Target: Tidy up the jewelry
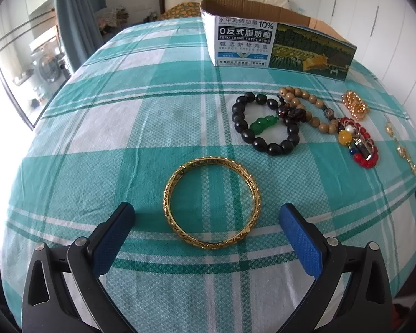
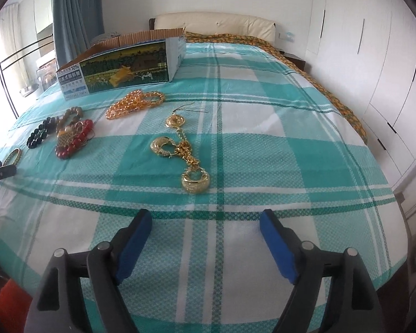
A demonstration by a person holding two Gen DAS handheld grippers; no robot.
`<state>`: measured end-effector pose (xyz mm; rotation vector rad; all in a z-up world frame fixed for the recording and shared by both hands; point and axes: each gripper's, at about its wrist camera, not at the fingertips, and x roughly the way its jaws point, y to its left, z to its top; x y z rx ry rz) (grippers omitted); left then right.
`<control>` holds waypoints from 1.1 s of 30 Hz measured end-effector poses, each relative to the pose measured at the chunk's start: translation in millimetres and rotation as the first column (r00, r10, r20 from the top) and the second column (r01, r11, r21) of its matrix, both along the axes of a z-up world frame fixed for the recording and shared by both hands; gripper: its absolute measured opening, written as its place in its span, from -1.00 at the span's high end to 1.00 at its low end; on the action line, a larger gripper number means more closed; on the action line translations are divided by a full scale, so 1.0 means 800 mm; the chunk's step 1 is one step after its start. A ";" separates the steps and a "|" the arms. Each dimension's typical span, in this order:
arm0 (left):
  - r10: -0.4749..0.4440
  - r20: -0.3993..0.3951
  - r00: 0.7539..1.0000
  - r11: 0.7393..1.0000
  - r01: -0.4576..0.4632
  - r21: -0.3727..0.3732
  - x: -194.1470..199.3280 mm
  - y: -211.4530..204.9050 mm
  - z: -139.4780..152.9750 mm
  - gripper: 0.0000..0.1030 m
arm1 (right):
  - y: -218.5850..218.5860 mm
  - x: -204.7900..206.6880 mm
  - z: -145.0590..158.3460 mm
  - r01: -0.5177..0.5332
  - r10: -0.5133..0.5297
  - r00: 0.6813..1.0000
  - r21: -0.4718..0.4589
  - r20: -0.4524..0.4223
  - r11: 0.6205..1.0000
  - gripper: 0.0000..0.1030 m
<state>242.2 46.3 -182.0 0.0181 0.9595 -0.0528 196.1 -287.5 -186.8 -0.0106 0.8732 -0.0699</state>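
engraved gold bangle (image 1: 211,203), round, rigid.

The right gripper (image 2: 205,219) hangs wide open over the checked bedsheet (image 2: 291,144), empty, with a gold necklace (image 2: 185,155) lying just ahead.

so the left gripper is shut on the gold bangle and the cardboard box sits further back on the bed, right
Not quite. The left gripper is open, not shut on the gold bangle: in the left wrist view the bangle lies flat on the bedsheet between the spread fingers, touching neither pad. The cardboard box does sit further back on the bed.
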 end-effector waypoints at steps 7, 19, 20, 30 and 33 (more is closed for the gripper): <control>0.034 -0.050 0.998 0.999 -0.034 0.003 0.009 -0.002 0.002 -0.99 | 0.004 0.003 -0.001 0.010 -0.010 1.000 0.009 -0.017 1.000 -0.74; 0.016 -0.069 0.997 1.000 -0.015 0.005 0.010 -0.003 0.002 -0.99 | 0.009 -0.012 -0.009 -0.091 0.091 0.995 0.009 0.039 0.996 -1.00; 0.005 -0.068 0.998 1.000 -0.005 0.006 0.009 -0.002 0.002 -0.99 | 0.009 -0.011 -0.008 -0.086 0.086 0.996 0.012 0.029 0.996 -1.00; -0.052 -0.049 0.997 0.997 0.049 -0.056 0.004 0.012 0.004 -0.99 | -0.002 -0.002 0.013 -0.164 0.162 0.986 0.106 0.028 0.981 -0.99; -0.076 -0.062 0.995 0.997 0.077 0.010 0.011 0.005 0.000 -1.00 | -0.007 0.016 0.026 -0.204 0.203 0.979 0.099 0.024 0.974 -0.99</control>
